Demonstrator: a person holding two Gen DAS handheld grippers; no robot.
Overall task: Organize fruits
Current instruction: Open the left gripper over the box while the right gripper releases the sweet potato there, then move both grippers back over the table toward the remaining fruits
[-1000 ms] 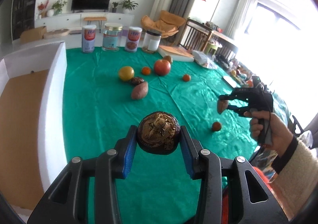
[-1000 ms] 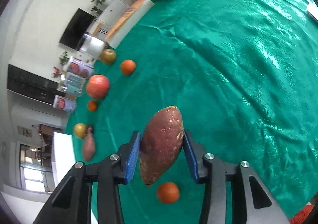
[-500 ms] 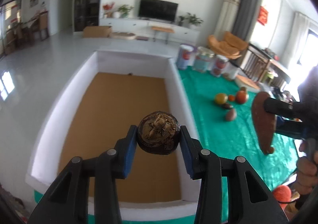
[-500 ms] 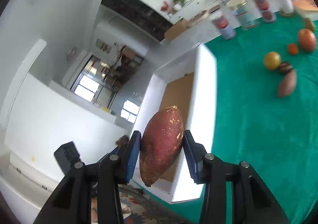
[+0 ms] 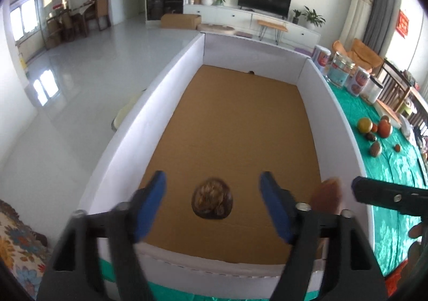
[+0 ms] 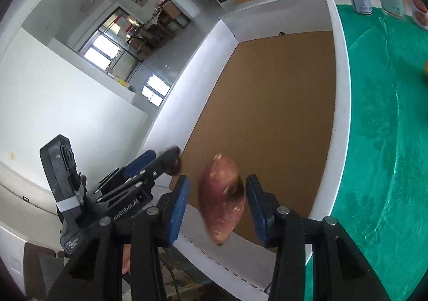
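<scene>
Left wrist view: looks down into the white-walled box, both tools over its near end.
Surface [image 5: 396, 167]: green cloth to the right of the box; it carries the fruits not yet sorted, well apart from the tools.
Box [image 5: 337, 124]: large, white walls, brown cardboard floor; it appears to be the collecting place, which would explain why both tools are held over it.
Left tool [image 5: 212, 195]: jaws spread wide, gripping nothing; its blurred pads stand well clear on either side of the dark fruit.
Right tool [image 6: 216, 200]: jaws parted, neither pad touching the sweet potato; in the left view only one black finger shows at the right edge.
Sweet potato [image 6: 221, 198]: upright, blurred, between the right tool's pads over the near wall; probably falling free into the box.
Dark wrinkled fruit [image 5: 212, 201]: round, brown-black, at the near end of the box floor; whether it is resting or in the air I cannot tell, and its kind is unclear.
Remaining fruits [image 5: 374, 127]: small cluster far right on the cloth; a yellow and a red one show, the rest too small to name.
Hidden: the box's near right corner behind the tool arms.
</scene>
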